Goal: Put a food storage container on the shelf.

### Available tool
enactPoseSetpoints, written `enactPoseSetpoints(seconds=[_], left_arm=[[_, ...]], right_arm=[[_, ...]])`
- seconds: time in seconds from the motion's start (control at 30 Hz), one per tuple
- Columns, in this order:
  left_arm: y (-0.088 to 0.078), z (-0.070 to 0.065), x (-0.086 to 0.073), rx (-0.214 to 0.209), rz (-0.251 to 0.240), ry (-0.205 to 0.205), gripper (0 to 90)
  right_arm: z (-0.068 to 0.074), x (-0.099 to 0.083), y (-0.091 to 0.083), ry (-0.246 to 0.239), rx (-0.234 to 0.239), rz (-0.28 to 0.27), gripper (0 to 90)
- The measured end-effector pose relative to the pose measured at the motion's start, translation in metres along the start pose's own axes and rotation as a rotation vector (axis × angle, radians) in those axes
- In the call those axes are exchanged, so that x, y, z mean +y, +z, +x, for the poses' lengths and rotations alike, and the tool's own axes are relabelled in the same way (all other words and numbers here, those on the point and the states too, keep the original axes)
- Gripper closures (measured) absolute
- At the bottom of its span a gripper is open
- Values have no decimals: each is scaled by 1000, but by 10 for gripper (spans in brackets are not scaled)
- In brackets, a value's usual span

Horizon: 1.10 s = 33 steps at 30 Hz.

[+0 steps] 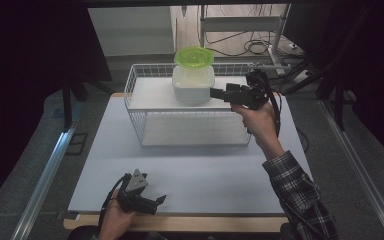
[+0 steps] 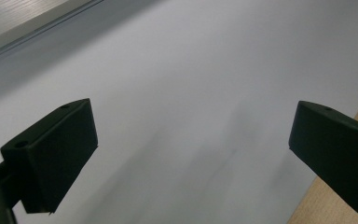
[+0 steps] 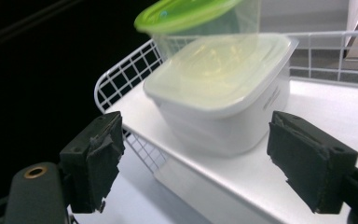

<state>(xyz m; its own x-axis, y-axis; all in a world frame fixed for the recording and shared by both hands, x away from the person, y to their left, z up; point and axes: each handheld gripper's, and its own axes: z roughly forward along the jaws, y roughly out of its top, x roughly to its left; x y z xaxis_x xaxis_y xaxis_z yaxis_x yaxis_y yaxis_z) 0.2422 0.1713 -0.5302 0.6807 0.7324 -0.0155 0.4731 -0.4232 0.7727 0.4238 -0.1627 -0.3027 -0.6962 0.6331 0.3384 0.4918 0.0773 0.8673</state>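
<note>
At the near left edge of the pale grey table mat (image 1: 190,175) we rest our left gripper (image 1: 152,202), jaws spread on nothing, while our right gripper (image 3: 193,161), jaws apart, faces the white lidded square plastic tub (image 3: 223,93) on the white wire shelf (image 1: 150,92), the tub just ahead, untouched, under a green-lidded clear container (image 1: 194,57).
</note>
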Motion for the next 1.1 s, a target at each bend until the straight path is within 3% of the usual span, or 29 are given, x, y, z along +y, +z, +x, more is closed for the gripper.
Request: enactPoseSetpoints(seconds=[0.27,0.43,0.63,0.93,1.1], left_arm=[[0,0,0,-3,0,-2,8],[0,-1,0,-4,2,1,8],[1,-1,0,-8,3,2,8],[1,-1,0,-8,5,4,7],[1,-1,0,-11,6,5,7]], right_arm=[[12,-27,-5,-91,4,13,150],[19,-46,-8,-162,-16,25,116],[20,-67,-9,-208,-38,42,79],[16,-97,-8,-236,-49,66,52],[10,-113,-9,-229,-48,63,46]])
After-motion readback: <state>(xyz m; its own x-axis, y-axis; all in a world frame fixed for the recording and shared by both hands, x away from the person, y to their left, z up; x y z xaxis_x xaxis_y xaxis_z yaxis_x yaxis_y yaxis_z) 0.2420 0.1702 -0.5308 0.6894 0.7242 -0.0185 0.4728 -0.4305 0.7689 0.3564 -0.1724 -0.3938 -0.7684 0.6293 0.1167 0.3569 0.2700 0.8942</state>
